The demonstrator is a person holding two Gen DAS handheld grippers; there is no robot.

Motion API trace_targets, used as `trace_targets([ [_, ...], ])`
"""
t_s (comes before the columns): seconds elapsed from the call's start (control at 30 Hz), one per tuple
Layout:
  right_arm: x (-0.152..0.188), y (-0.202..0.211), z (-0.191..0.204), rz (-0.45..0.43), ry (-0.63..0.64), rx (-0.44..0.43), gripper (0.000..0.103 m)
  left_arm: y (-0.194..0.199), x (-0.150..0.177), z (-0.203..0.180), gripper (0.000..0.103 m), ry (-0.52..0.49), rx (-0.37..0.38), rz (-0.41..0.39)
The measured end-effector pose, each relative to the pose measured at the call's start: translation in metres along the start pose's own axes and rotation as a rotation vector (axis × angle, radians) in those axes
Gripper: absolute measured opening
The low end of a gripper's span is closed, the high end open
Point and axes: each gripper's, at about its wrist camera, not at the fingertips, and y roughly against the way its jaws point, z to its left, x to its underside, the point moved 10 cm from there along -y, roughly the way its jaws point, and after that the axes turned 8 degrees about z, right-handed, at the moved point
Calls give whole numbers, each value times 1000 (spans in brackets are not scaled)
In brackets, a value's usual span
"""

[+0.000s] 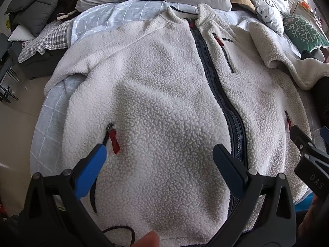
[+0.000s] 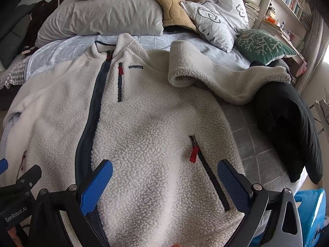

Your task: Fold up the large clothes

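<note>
On the bed (image 2: 253, 144), front side up, lies the fleece jacket (image 2: 144, 127) — zipped shut, collar toward the grey pillow (image 2: 102, 18), hem toward the person. Nothing is folded so far by the look of it; this reads as the start of the fold, with both tools hovering over the lower hem.

The left gripper (image 1: 160, 164) has its jaws spread wide, holding nothing, with the blue finger (image 1: 90, 170) just beside the red pocket pull (image 1: 114, 141). The right gripper (image 2: 164, 185) is likewise spread and empty, straddling the panel between the main zipper (image 2: 90, 123) and the right hand pocket zipper (image 2: 209, 177).

The right sleeve (image 2: 216, 78) is flung outward and doubled over itself, its far end reaching toward a black garment (image 2: 287, 127). The left sleeve (image 1: 67, 65) lies along the body near the bed edge.

Likely next move: pinch a sleeve or side edge and bring it across the chest. The pile is thick, so a deep bite is needed — a shallow one may slip. The rumpled right sleeve probably wants flattening first.
</note>
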Motion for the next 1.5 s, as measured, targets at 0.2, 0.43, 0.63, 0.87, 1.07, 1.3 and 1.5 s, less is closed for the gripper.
trace_targets([
  [0.2,0,0,-1,0,-6,0,103,-1,0,1,103,4,0,6],
  [0.43,0,0,-2,4,-6,1,103,-2,0,1,103,4,2,8],
  [0.63,0,-1,-1,5,-4,1,103,-2,1,1,103,7,3,9],
  [0.87,0,-1,-1,4,-4,1,103,-2,1,1,103,7,6,13],
  [1.07,1,-1,-1,5,-4,1,103,-3,2,1,103,7,9,14],
  [1.3,1,-2,-1,6,0,2,103,-4,2,1,103,7,5,12],
  [1.5,1,-2,0,7,3,4,103,-3,1,2,103,8,6,9],
])
